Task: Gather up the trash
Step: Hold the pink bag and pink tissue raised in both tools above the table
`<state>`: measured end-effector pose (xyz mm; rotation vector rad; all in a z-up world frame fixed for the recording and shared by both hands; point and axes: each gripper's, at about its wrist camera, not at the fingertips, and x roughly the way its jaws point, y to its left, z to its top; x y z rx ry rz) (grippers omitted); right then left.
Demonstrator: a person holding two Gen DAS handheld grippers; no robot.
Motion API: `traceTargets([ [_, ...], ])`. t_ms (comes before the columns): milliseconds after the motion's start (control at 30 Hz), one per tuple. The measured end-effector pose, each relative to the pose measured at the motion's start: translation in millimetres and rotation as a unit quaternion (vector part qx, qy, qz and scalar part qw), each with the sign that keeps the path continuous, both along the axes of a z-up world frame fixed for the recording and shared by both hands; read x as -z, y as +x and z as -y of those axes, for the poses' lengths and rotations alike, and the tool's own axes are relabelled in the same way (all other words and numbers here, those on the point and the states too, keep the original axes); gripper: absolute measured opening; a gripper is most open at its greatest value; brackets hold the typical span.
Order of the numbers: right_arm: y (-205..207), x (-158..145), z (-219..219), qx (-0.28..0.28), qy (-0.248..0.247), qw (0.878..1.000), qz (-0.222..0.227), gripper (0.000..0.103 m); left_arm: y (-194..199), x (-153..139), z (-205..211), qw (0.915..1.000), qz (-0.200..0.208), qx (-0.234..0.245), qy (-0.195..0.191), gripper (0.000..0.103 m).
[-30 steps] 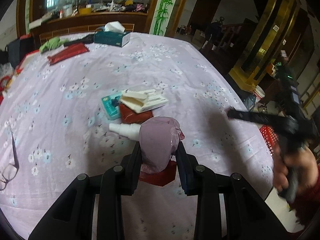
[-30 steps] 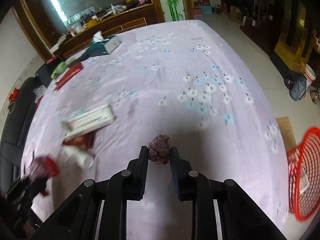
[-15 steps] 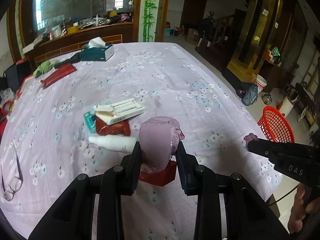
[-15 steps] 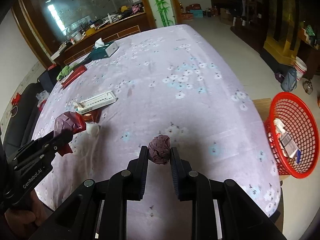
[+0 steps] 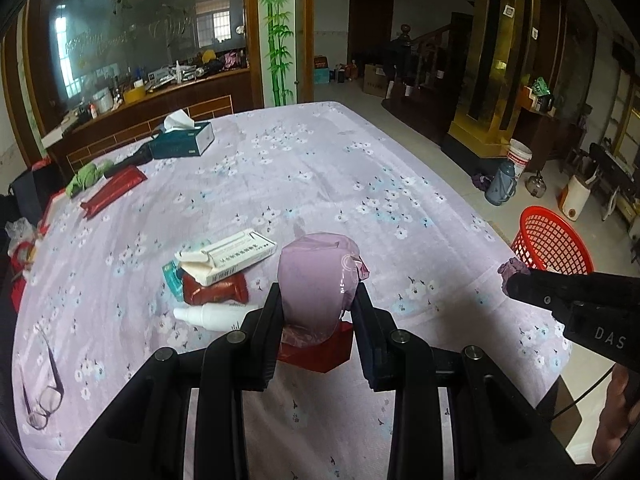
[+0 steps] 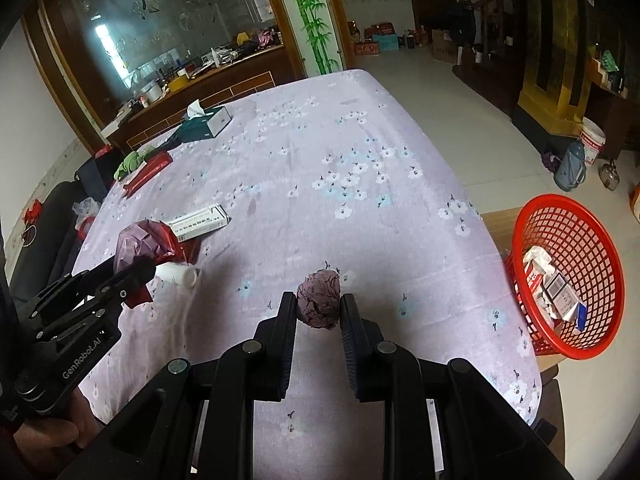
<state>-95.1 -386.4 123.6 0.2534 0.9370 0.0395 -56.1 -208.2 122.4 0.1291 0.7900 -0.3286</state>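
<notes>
Above the floral-cloth table (image 6: 360,152), left gripper (image 5: 318,304) clamps a pale purple wrapper wad (image 5: 316,276), right gripper (image 6: 318,308) pinches a dark crumpled ball (image 6: 319,298), red basket (image 6: 568,276) beside the table edge.

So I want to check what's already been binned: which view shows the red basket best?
The right wrist view: the red basket shows whole, with cartons and papers inside. The left wrist view catches only part of it, its contents hidden.
</notes>
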Motion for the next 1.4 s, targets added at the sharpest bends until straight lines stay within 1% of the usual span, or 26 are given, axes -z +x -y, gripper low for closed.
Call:
traceTargets([
  [467,-1,-14,10,0.009,0.002,1.000,0.021,0.023,2,-11,13,0.9994,0.027,0.010,0.021,0.031],
  [1067,4,-8,14,0.015,0.010,1.000,0.012,0.023,4,-7,16,0.9990,0.027,0.013,0.034,0.031],
  [1400,7,-4,17,0.019,0.014,1.000,0.008,0.023,10,-1,21,0.9984,0.022,0.017,0.049,0.031],
])
